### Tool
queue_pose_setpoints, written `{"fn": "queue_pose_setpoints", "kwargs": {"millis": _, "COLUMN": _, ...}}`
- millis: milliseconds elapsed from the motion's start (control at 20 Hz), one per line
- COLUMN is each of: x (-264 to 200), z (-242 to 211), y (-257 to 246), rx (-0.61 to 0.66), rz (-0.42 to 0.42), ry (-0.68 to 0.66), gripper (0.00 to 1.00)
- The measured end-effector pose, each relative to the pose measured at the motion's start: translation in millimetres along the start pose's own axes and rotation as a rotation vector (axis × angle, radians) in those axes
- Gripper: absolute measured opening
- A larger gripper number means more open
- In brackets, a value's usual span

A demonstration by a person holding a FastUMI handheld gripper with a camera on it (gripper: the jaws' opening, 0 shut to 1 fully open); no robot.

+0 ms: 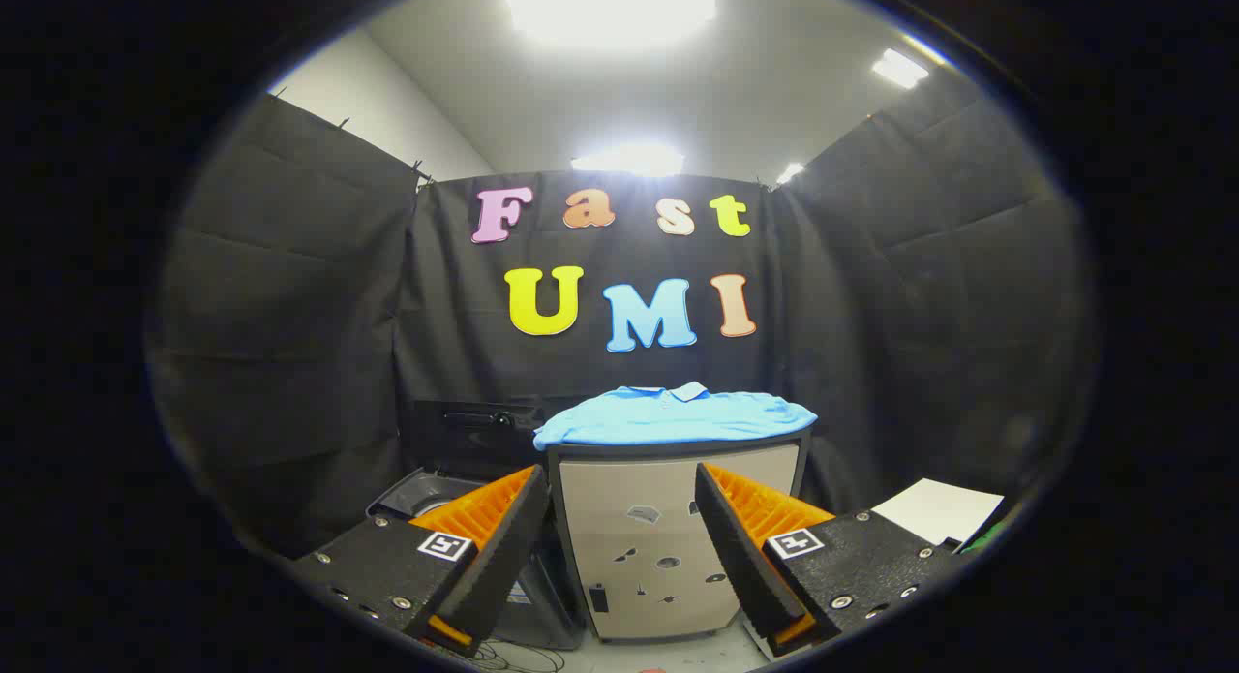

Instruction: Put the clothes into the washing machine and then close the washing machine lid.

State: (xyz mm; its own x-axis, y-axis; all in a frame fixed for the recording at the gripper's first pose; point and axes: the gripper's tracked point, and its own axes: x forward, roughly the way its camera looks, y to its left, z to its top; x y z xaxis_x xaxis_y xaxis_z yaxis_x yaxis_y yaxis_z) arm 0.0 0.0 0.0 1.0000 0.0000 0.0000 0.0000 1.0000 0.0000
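A: Where are the clothes right now?

B: A blue shirt (675,419) lies spread flat on top of a pale cabinet (668,547), straight ahead and beyond the tongs (622,547). Its collar sits at the far edge, toward the booth wall.

A: And the tongs?

B: Spread wide apart, holding nothing. The cabinet front shows through the gap between the two fingers (503,542), and the shirt is well apart from them, higher up.

A: The washing machine?

B: A dark unit (455,460) stands just beside the cabinet on the left, partly hidden behind one finger. Its lid looks raised against the wall, with a rounded opening below, though I can't tell for certain from here.

A: So what is the step in hand?

B: I judge it's the approach to the shirt; nothing is picked up yet. To do it well, I'd lift the tongs to the cabinet top, keep them wide, and come in at the near hem where the cloth overhangs the edge.

A: Why the hem?

B: A flat shirt gives little to pinch. Catching a bunched fold at the edge should gather enough layers that it won't slide out during the carry.
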Motion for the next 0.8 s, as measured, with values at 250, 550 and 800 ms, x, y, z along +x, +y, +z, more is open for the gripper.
{"fn": "queue_pose_setpoints", "kwargs": {"millis": 250, "x": -0.6, "z": -12.7, "y": 6.3, "rx": 0.015, "rz": 0.003, "ry": 0.008, "gripper": 0.95}}
{"fn": "queue_pose_setpoints", "kwargs": {"millis": 550, "x": -2.1, "z": -24.5, "y": 13.9, "rx": 0.018, "rz": 0.015, "ry": 0.020, "gripper": 0.95}}
{"fn": "queue_pose_setpoints", "kwargs": {"millis": 800, "x": -3.0, "z": -28.0, "y": 20.8, "rx": 0.017, "rz": 0.034, "ry": 0.023, "gripper": 0.95}}
